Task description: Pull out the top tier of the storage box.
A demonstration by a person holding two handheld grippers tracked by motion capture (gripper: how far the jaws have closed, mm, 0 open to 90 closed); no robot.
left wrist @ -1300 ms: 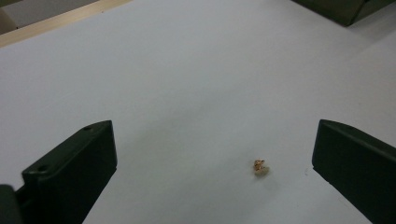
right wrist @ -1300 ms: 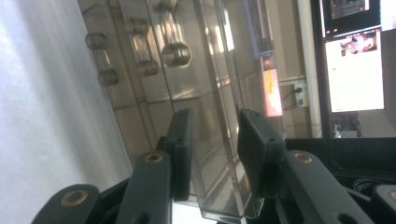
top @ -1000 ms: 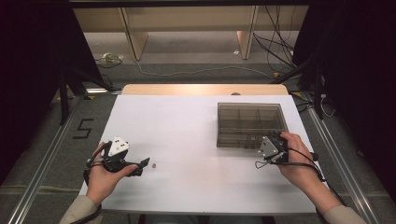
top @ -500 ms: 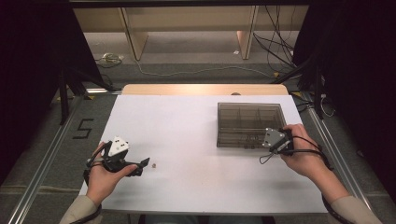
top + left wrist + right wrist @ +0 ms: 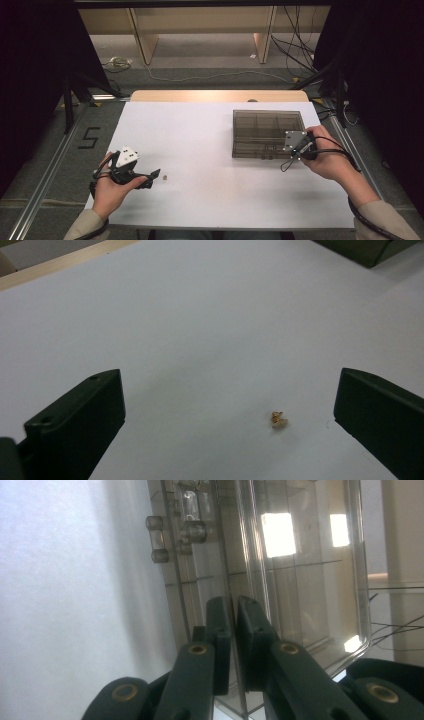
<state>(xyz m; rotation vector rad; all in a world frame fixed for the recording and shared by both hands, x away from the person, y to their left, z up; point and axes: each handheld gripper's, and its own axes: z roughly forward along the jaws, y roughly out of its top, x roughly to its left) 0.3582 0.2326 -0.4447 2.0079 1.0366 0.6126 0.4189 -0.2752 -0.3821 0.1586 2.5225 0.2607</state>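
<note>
Looking down from the high view, the right gripper (image 5: 296, 145) has shifted from the near edge of the clear compartment box (image 5: 267, 131) to its near right corner, while the left gripper (image 5: 150, 177) stays put on the white table (image 5: 210, 150), beside a small crumb (image 5: 164, 176). Through the left gripper view, the black jaws stand wide apart with the tan crumb (image 5: 279, 420) lying loose between them, nearer the right one. Through the right gripper view, the jaws have just been closing and now pinch the thin lid edge (image 5: 235, 630) of the box.
</note>
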